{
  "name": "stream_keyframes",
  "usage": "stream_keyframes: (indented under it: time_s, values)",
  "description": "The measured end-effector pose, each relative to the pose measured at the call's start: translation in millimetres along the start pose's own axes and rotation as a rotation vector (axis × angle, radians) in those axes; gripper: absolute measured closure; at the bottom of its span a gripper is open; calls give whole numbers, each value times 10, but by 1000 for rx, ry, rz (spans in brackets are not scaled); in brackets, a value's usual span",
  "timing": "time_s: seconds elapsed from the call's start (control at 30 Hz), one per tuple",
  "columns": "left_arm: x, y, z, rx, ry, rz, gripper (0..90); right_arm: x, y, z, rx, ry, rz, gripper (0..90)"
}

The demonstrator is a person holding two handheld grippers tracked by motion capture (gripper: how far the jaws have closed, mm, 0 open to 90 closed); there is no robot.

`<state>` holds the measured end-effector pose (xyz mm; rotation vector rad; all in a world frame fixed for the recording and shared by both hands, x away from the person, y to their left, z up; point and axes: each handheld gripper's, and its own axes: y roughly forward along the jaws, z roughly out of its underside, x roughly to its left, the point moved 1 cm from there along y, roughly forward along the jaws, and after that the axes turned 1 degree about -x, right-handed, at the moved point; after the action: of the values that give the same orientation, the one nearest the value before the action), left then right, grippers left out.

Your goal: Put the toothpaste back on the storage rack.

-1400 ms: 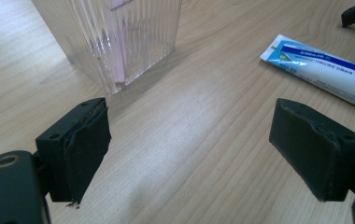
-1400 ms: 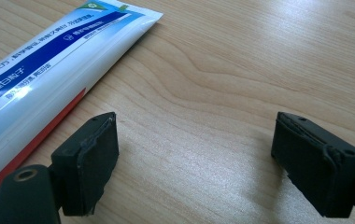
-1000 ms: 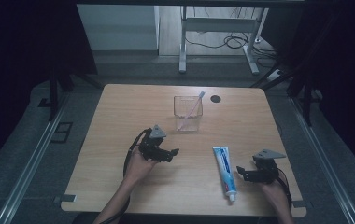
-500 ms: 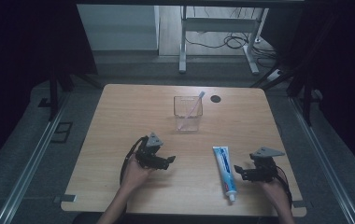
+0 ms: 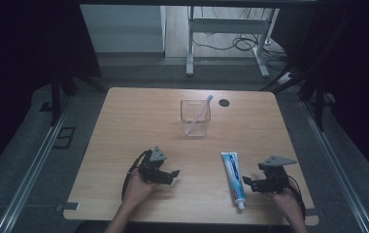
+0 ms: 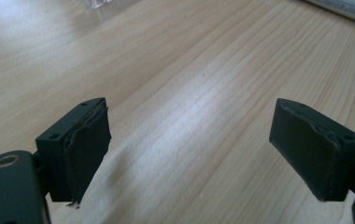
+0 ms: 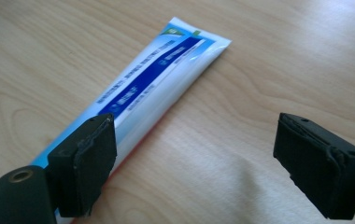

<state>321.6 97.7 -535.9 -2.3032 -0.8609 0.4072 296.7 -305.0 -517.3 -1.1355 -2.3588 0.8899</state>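
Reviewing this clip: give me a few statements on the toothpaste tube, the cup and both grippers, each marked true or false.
1. The toothpaste tube lies flat on the table. True.
2. The right gripper is clamped on the tube. False: its jaws stand open, the tube beside one jaw.
3. A toothbrush stands in the clear cup. True.
4. The left gripper holds the cup. False: its jaws are open over bare wood.
5. The tube lies left of the left gripper. False: it lies between the two grippers, nearer the right gripper.
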Motion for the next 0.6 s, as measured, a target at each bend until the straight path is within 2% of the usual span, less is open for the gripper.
stream_keyframes:
  time_s: [0.2,0.3,0.43,0.53,0.6]
  values:
    - [-3,8,116,21,-10,0,127,90,-8,-13,13,11,-47,132]
    - [-8,20,161,39,-3,-8,127,130,-19,-30,14,12,-80,109]
    - [-15,17,172,53,2,-19,130,192,-40,-70,14,7,-91,114]
    - [-14,22,174,65,1,-25,131,248,-59,-101,14,-6,-88,147]
    - [-14,22,174,66,0,-27,132,285,-63,-120,16,-23,-86,199]
